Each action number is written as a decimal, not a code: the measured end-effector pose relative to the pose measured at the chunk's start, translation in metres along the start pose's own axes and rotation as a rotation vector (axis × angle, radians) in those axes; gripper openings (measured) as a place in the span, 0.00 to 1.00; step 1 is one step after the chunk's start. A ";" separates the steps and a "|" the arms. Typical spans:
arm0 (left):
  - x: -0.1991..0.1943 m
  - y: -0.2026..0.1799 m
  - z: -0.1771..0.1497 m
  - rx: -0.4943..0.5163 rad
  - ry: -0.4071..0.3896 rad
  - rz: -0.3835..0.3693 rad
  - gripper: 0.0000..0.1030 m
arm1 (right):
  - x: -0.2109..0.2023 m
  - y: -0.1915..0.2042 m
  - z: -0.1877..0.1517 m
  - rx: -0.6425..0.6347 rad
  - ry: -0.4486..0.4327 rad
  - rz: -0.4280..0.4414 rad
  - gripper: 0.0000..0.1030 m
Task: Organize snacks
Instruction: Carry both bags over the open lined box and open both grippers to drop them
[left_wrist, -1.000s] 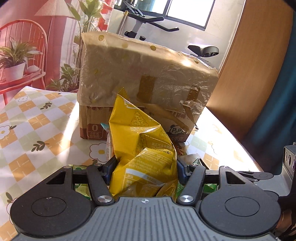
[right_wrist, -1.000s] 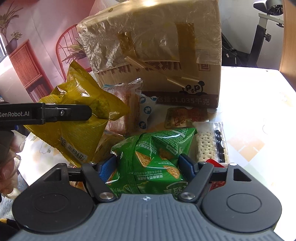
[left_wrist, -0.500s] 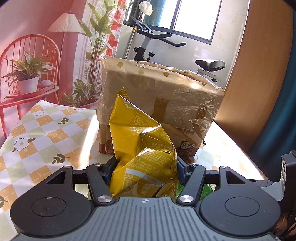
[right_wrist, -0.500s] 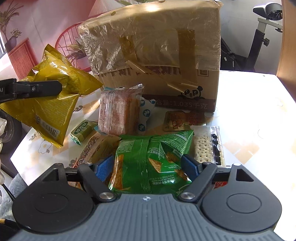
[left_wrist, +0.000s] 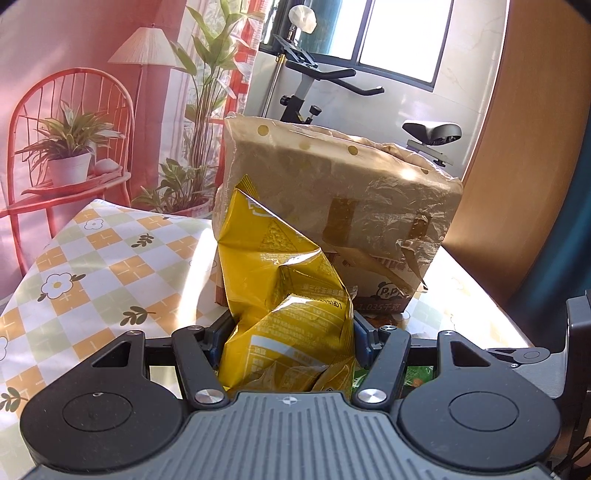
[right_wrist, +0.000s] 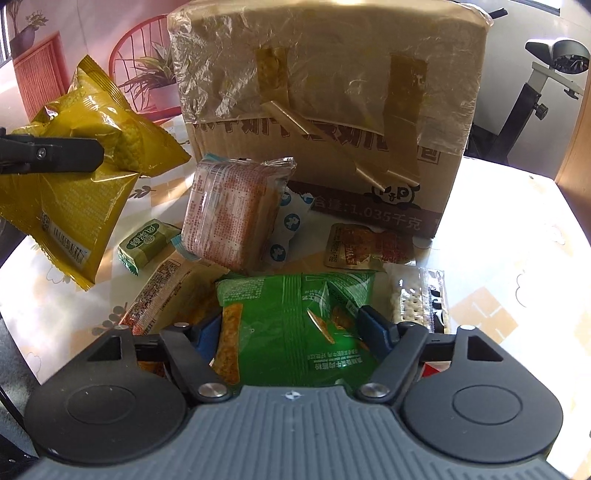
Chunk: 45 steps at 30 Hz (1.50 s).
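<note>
My left gripper (left_wrist: 286, 338) is shut on a yellow chip bag (left_wrist: 280, 302) and holds it up above the table; the bag also shows at the left of the right wrist view (right_wrist: 81, 177), pinched by the left gripper's black finger (right_wrist: 51, 157). My right gripper (right_wrist: 291, 332) is shut on a green chip bag (right_wrist: 295, 317) just above the pile of snacks. A tall cardboard box wrapped in plastic film (right_wrist: 325, 110) stands behind the snacks; it also shows in the left wrist view (left_wrist: 351, 206).
On the flowered tablecloth (left_wrist: 92, 266) lie a red-printed cracker pack (right_wrist: 229, 214), a small green packet (right_wrist: 147, 243), a white-and-blue packet (right_wrist: 288, 229), a brown sachet (right_wrist: 365, 247) and a clear cracker sleeve (right_wrist: 417, 299). An exercise bike (left_wrist: 321, 88) stands behind the table.
My left gripper has risen and moved left with the yellow bag, away from the pile. My right gripper has lifted the green bag a little and pulled back slightly.
</note>
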<state>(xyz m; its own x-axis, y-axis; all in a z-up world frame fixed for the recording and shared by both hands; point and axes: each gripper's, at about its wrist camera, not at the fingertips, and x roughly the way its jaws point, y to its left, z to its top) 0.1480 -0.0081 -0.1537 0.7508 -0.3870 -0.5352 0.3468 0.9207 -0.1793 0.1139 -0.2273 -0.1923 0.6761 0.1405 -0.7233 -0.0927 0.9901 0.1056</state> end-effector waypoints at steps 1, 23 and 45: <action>-0.001 0.000 0.002 0.002 -0.006 0.002 0.63 | -0.004 -0.001 0.001 0.006 -0.009 0.001 0.56; -0.039 -0.001 0.052 0.046 -0.139 0.010 0.63 | -0.085 -0.020 0.050 0.035 -0.306 0.033 0.54; 0.061 -0.039 0.206 0.224 -0.137 0.073 0.64 | -0.034 -0.056 0.219 -0.044 -0.476 0.008 0.55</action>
<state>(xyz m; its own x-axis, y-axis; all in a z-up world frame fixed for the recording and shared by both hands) 0.2958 -0.0779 -0.0091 0.8419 -0.3377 -0.4210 0.3936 0.9179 0.0509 0.2564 -0.2882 -0.0240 0.9341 0.1402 -0.3283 -0.1228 0.9897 0.0733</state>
